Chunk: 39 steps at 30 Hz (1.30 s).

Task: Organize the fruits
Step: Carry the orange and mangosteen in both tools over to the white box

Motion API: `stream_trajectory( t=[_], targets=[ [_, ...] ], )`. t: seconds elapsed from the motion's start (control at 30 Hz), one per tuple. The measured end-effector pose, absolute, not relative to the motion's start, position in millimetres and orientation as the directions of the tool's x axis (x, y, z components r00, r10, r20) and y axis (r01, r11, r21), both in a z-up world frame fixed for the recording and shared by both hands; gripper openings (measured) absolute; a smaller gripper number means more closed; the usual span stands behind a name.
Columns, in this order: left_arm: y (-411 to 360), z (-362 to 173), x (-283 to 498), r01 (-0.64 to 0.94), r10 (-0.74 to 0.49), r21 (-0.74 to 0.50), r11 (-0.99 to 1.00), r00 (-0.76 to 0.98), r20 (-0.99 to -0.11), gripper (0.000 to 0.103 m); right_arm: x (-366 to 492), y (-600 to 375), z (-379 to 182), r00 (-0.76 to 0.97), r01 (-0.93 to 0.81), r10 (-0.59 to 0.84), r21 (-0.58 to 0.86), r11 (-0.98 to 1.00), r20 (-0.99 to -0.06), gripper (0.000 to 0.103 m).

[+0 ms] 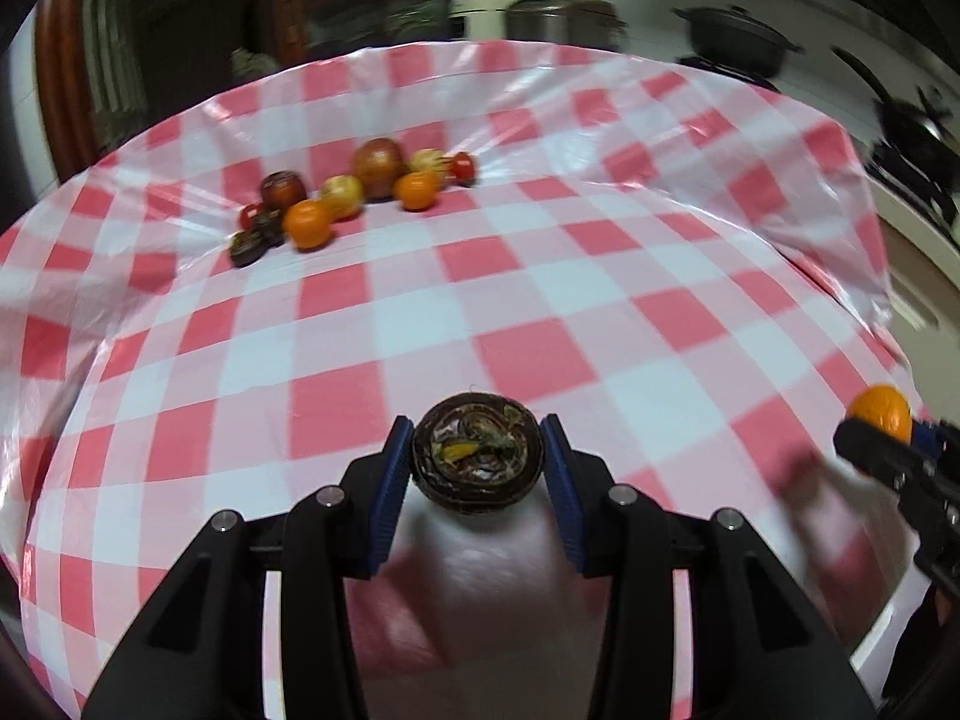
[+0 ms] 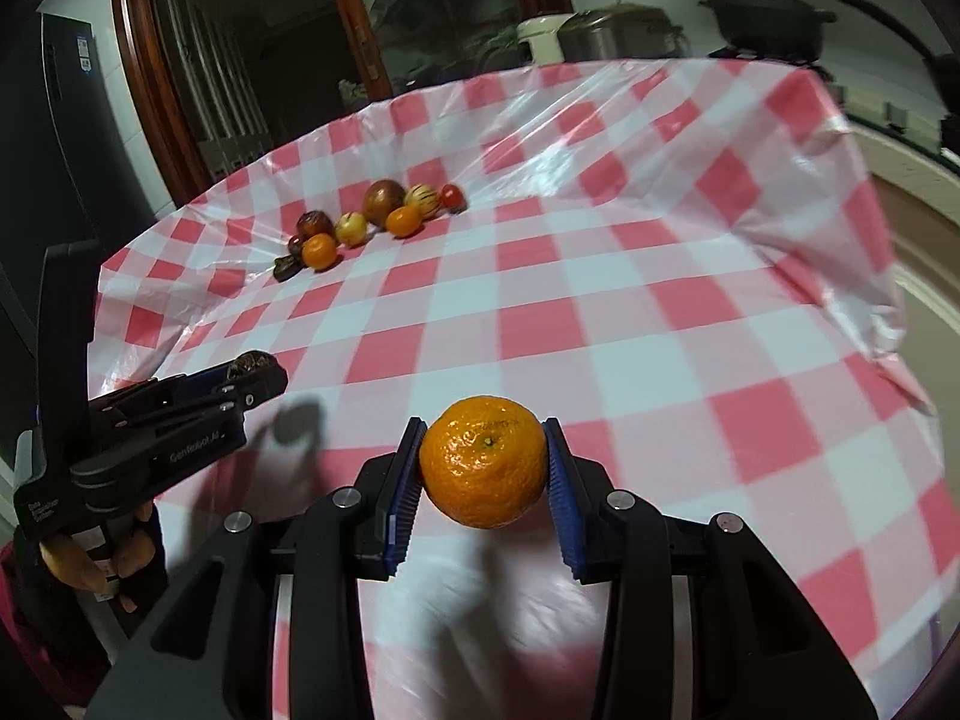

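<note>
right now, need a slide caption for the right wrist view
Right gripper clamps a mandarin above the checked tablecloth, fruit cluster beyond.

Right wrist view: raised lettering along the side arm of the black plastic left tongs [image 2: 262, 382] reads roughly "GenRobot.AI", the first letters soft. Small pale print in three short lines on the rear block of the same tool, too fine to make out with certainty. Faint stamped characters on the skin of the round orange mandarin [image 2: 483, 460] near its stem, illegible; blue-and-white stickers on the dark tall refrigerator door [image 2: 72, 120] at left, also illegible. Left wrist view: nothing readable.
</note>
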<state>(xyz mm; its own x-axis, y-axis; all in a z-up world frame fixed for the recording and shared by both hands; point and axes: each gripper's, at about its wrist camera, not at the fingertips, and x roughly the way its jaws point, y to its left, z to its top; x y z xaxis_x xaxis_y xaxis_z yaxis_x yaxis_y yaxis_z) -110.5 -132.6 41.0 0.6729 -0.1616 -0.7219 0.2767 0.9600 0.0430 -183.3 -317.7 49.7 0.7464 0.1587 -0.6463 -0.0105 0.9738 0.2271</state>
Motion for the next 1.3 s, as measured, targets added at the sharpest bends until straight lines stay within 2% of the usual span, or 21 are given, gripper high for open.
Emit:
stream_trajectory(
  t=[0.9, 1.3],
  targets=[
    [-292, 32, -224, 0.701, -0.359, 0.246, 0.670, 0.595, -0.719, 0.043, -313, -482, 7, 0.779, 0.385, -0.102, 0.344, 0.857, -0.619, 0.039],
    [-357, 31, -295, 0.869, -0.514, 0.286, 0.405, 0.474, -0.715, 0.043, -358, -531, -44, 0.665, 0.585, -0.207, 0.328, 0.742, -0.718, 0.039]
  ],
)
